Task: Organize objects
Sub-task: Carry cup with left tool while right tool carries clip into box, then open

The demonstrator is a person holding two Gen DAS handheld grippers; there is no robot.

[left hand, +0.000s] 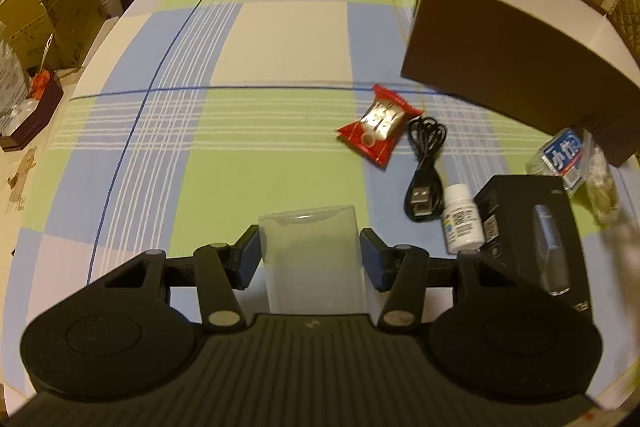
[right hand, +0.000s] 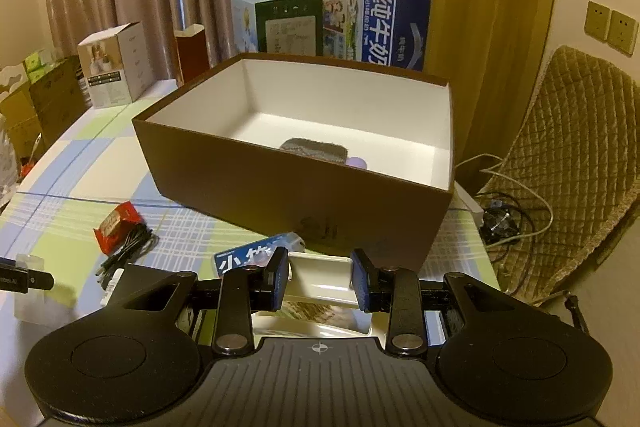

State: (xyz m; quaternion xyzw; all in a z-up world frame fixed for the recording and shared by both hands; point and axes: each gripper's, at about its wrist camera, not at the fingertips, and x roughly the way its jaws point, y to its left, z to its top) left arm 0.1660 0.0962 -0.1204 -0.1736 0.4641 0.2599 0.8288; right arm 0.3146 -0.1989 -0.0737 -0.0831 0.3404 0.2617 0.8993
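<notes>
both hand-held grippers grip: left a clear plastic case, right a white dish.

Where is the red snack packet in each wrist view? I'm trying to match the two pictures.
Left wrist view: the red snack packet lies right of centre on the checked tablecloth, beside the black USB cable.
Right wrist view: the red snack packet lies at lower left, partly under that cable.
Shared landmark: the brown box, just beyond the packet.
</notes>
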